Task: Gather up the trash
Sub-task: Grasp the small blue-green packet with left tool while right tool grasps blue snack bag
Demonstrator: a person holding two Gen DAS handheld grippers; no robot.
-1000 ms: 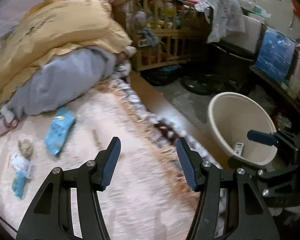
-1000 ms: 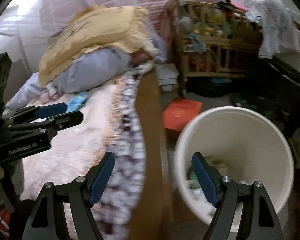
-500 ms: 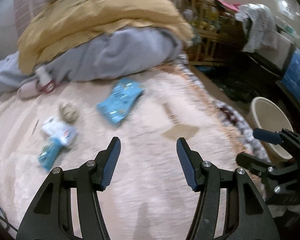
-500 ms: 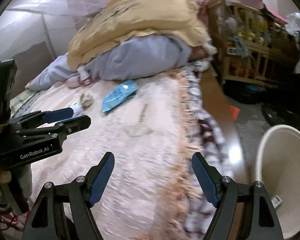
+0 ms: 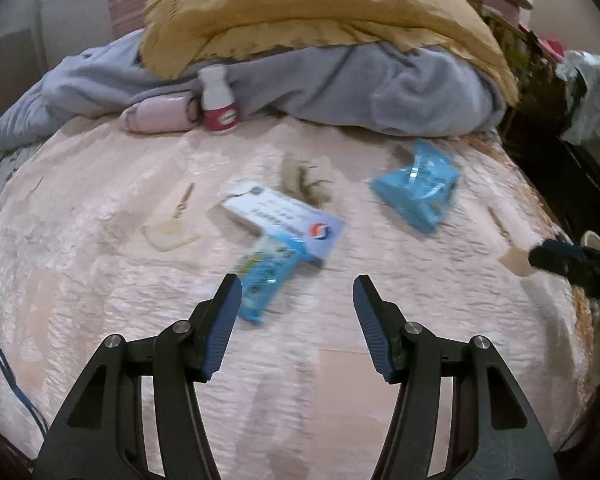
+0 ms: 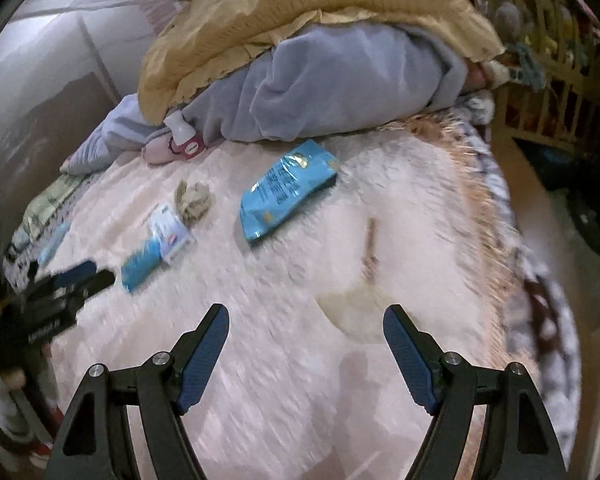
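Both views had swung from the bin onto the bed, where the left gripper [image 5: 296, 300] and right gripper [image 6: 305, 332], fingers apart and empty, faced uncollected trash mid-frame: a blue packet [image 5: 418, 190], white box [image 5: 284, 220], crumpled paper [image 6: 194, 200].

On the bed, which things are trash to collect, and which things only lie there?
Trash: blue snack bag, crumpled paper wad, white card, small blue wrapper.

Just lying about, probably: yellow blanket, grey blanket, small bottle.
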